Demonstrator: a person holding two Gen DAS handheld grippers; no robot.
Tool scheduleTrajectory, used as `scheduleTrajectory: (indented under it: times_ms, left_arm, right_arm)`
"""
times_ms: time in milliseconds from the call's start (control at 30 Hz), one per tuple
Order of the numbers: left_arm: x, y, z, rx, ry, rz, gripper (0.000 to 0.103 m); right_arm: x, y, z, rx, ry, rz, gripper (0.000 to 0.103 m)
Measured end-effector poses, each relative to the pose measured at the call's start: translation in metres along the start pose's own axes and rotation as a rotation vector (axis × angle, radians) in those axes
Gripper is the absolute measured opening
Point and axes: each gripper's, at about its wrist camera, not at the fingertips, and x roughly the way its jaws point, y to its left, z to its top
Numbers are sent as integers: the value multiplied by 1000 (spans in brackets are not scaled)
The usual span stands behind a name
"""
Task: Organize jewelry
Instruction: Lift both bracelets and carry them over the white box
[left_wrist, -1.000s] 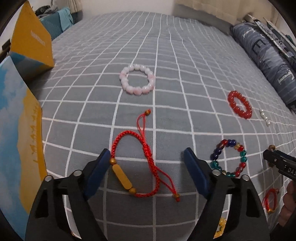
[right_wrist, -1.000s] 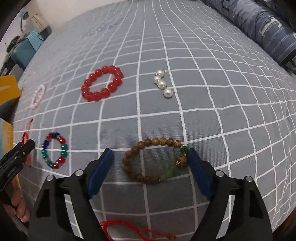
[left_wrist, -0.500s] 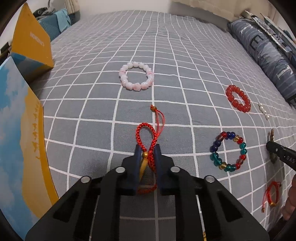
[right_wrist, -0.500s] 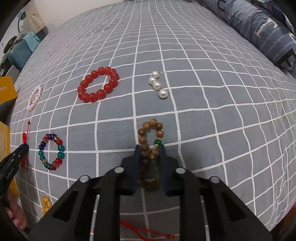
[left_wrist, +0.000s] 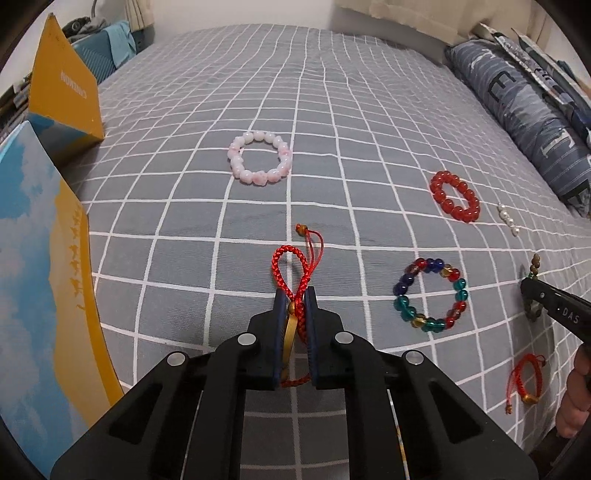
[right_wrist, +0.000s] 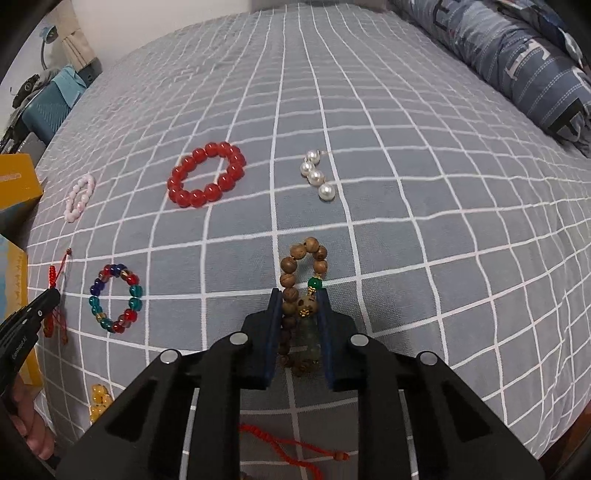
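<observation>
Checked bedspread (left_wrist: 332, 110), blue pillow (left_wrist: 524, 110), yellow box (left_wrist: 70, 92)

"DAS" on right gripper (left_wrist: 532, 295), mirrored lettering on yellow box (left_wrist: 70, 92)

The right gripper (right_wrist: 295, 295) pinches the wooden bead bracelet (right_wrist: 303, 275), squeezed into a narrow loop on the checked bed cover (right_wrist: 406, 229). Beyond lie a red bead bracelet (right_wrist: 205, 174) and pearls (right_wrist: 317, 173). At the left edge, seemingly the left gripper (right_wrist: 33, 314) holds red cord (right_wrist: 54, 275).
</observation>
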Motion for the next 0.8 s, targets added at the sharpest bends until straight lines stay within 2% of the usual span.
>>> scheduleTrajectory:
  times_ms: [433,667,800]
  left_arm:
    - [-39,-9,3,29,-87,-17,9]
    - [-62,-11,-2,33,-116,-35,9]
    - [-77,-14,-5,50,-150,-18,9]
  right_arm:
    - [-44,21,-2,-51,-135,-49,18]
    - [-70,33,-8,-75,-202,-46,18]
    - [-88,41,-11,-83,-241,-44,18]
